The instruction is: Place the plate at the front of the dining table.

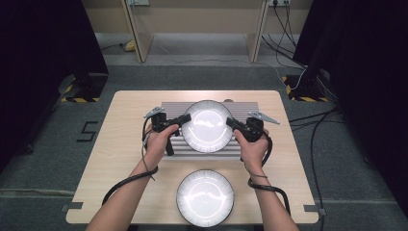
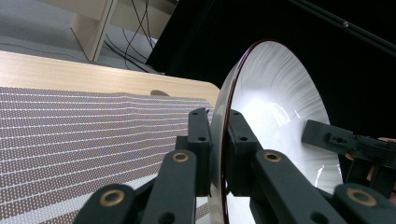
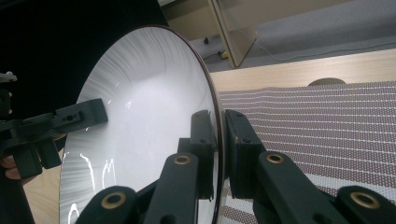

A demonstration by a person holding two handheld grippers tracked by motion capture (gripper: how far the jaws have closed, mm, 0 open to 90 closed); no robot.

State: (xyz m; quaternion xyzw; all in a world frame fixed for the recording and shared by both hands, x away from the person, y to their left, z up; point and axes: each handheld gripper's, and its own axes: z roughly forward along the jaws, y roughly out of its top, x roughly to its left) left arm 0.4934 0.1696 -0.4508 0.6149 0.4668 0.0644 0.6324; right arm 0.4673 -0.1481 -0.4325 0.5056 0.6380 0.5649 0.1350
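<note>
Now the left gripper (image 1: 185, 119) pinches the left rim of a white plate (image 1: 207, 126), its two black jaws pressed onto the edge from either side; in the left gripper view (image 2: 218, 144) the thin dark rim runs straight between the jaw pads. The right gripper (image 1: 230, 122) clamps the opposite rim in the same way, and the right gripper view (image 3: 219, 149) shows its jaws closed on the plate's edge with the glossy white face to one side. Each gripper also appears in the other's view as a dark bar reaching onto the far rim of the plate. The person's left hand (image 1: 158, 142) and right hand (image 1: 252, 147) grip the handles, forearms coming in from the near edge, a black cable trailing from each gripper around the wrist.

The plate is held over a grey ribbed mat (image 1: 171, 108) that lies on the far half of the light wooden table (image 1: 120, 144); whether the plate touches the mat or hangs just above it cannot be told. The mat's fine dotted stripes fill the surface beside the plate in both gripper views. A second white plate (image 1: 205, 198), with a dark rim, lies flat on the bare table near the front edge, between the forearms and well apart from the held plate. Beyond the table lie grey floor and loose cables.
</note>
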